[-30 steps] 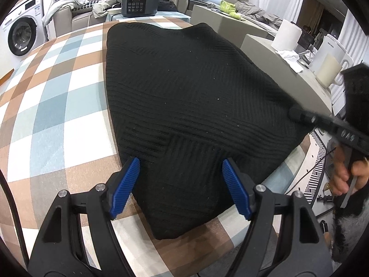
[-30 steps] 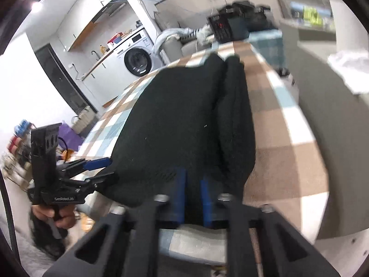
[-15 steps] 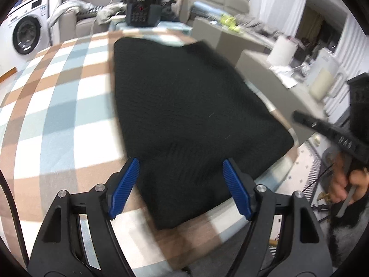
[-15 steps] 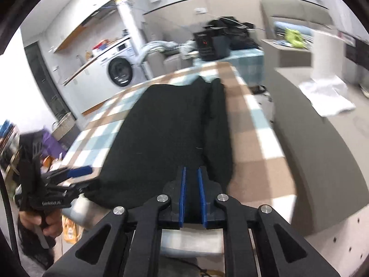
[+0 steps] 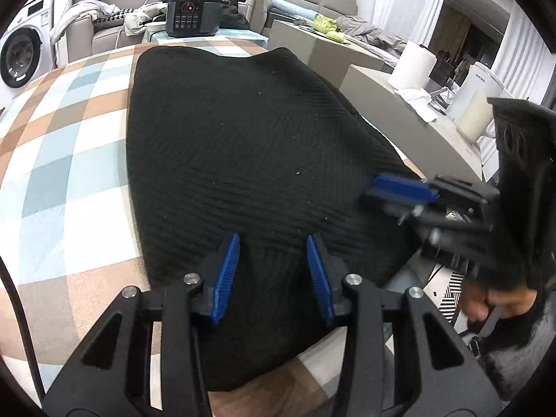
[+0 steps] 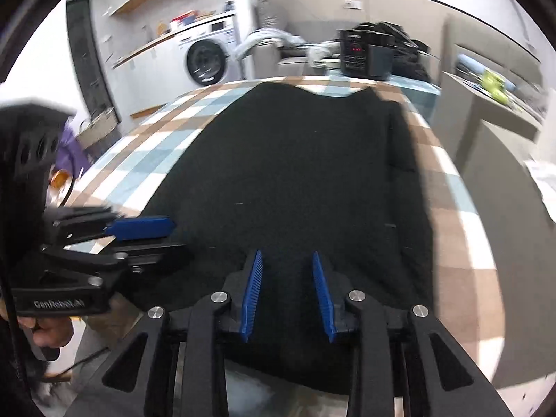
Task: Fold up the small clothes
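Left tongs (image 5: 272, 271) and right tongs (image 6: 286, 290) both part-open over the black knit's (image 5: 243, 160) near hem, gripping nothing.

Left jaws have just narrowed, right have just released and widened (the fold seems laid); the knit lies mid-frame on the checked tabletop (image 5: 69, 139), cooker (image 5: 193, 12) at the top, nothing obstructing.

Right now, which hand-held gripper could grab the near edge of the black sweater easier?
Probably the left hand-held gripper: its jaws, just closing, straddle the black sweater near its hem. The right hand-held gripper, just opening, hovers above it too.
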Motion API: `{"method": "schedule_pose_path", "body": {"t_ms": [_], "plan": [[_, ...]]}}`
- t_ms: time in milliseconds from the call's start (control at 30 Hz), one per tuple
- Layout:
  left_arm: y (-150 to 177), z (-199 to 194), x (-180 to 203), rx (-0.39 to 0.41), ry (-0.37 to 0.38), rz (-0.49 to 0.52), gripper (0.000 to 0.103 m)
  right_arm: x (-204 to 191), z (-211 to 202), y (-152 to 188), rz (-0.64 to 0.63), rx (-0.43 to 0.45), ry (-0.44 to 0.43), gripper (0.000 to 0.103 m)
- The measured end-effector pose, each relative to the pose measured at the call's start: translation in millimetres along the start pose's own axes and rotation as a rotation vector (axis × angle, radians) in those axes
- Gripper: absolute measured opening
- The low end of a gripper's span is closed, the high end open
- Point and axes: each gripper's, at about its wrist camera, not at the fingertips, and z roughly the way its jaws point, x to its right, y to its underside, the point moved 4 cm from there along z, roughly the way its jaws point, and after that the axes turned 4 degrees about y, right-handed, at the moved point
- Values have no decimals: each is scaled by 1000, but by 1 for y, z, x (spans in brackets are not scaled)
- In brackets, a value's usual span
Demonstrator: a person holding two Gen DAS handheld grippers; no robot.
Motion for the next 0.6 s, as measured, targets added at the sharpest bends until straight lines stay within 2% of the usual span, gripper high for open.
{"method": "schedule_pose_path", "body": {"t_ms": [33, 133, 200, 333, 467, 533, 600], "plan": [[1, 0, -1, 0, 2, -2, 38, 8, -2, 2, 3, -1, 7, 25], [5, -3, -5, 0, 5, -15, 38, 19, -1, 1, 20, -14, 36, 26], [5, -8, -4, -1, -5, -14, 38, 15, -4, -7, 21, -11, 24, 28], [-7, -15, -3, 36, -22, -4, 38, -9, -5, -25, -24, 24, -38, 29], [-20, 2, -11, 23, -40, -8, 38, -32, 22, -31, -38, -24, -87, 30], [-20, 10, -17, 17, -28, -32, 41, -32, 36, -28, -42, -61, -74, 30], [-18, 8, -23, 24, -16, -61, 41, -23, 32, -27, -75, -40, -15, 30]]}}
